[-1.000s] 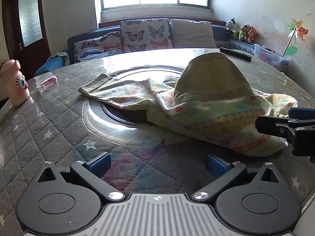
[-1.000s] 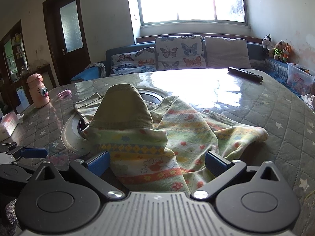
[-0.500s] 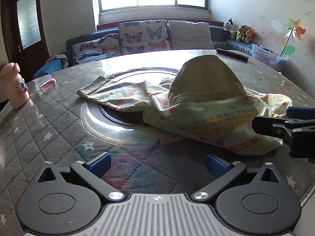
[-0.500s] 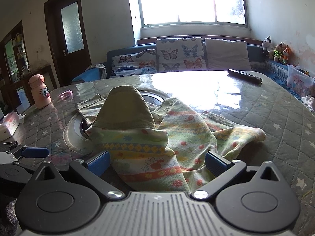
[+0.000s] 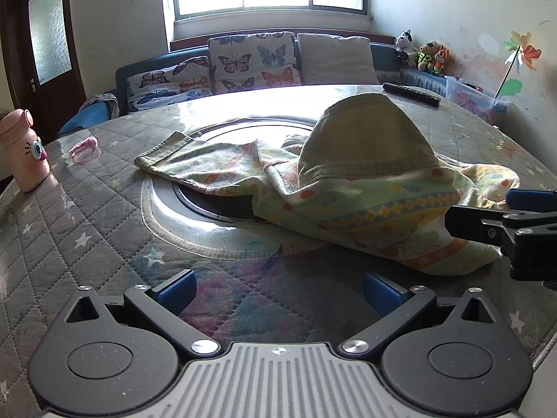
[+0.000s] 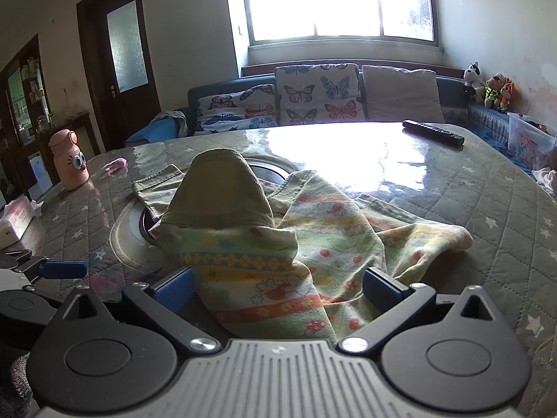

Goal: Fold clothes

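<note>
Two claws, one rumpled garment, and almost nothing of the folding done: that is how the job stands. Far left on the quilted table (image 5: 87,230), a pink bottle (image 5: 22,149) stands upright, well apart from the work, with a small pink thing (image 5: 83,144) lying just beyond it. My left gripper (image 5: 278,287) hangs low over bare quilt at the near edge, its blue pads spread wide and holding nothing. Ahead of it the patterned garment (image 5: 379,209) sprawls across the round inset (image 5: 195,223) at the table's middle, one flat end reaching left, its olive ribbed band (image 5: 362,139) humped up in a dome, the rest bunched toward the right. No clean fold or squared edge shows anywhere. My right gripper (image 6: 278,287) sits at the cloth's near right corner, fingers parted, with the striped hem lying between them; I judge it is not pinched. Far right, a black remote (image 6: 433,133) rests near the table's far edge. Still ahead, as I read it: flattening the hump, spreading the piece, then every fold.
</note>
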`<state>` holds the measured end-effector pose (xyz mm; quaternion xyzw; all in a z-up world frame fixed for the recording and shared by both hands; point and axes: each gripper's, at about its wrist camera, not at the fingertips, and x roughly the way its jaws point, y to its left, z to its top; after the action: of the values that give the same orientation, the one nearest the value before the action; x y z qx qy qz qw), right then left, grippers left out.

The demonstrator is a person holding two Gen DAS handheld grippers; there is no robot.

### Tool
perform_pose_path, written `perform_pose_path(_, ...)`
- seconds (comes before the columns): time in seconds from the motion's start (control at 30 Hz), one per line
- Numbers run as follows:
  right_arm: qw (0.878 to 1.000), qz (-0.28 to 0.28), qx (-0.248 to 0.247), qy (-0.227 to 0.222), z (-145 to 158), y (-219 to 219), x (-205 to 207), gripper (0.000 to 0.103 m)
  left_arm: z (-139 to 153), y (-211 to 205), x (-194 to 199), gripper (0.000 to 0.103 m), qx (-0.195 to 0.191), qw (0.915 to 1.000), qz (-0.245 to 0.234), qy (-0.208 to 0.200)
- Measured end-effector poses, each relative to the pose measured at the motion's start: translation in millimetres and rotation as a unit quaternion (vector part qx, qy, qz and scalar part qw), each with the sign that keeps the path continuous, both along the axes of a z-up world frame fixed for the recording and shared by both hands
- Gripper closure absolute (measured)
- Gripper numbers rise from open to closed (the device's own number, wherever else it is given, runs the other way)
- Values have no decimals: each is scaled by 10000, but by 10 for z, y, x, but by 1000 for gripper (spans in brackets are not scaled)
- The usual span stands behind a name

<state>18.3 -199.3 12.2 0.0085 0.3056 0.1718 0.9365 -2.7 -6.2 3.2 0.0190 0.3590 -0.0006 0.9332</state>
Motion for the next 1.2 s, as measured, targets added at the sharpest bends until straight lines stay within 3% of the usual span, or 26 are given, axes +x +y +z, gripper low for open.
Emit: perform_pose_path(1.2,10000,65,-19,48,103,148,397,0,64,150,302,0,-20,9998,132,116)
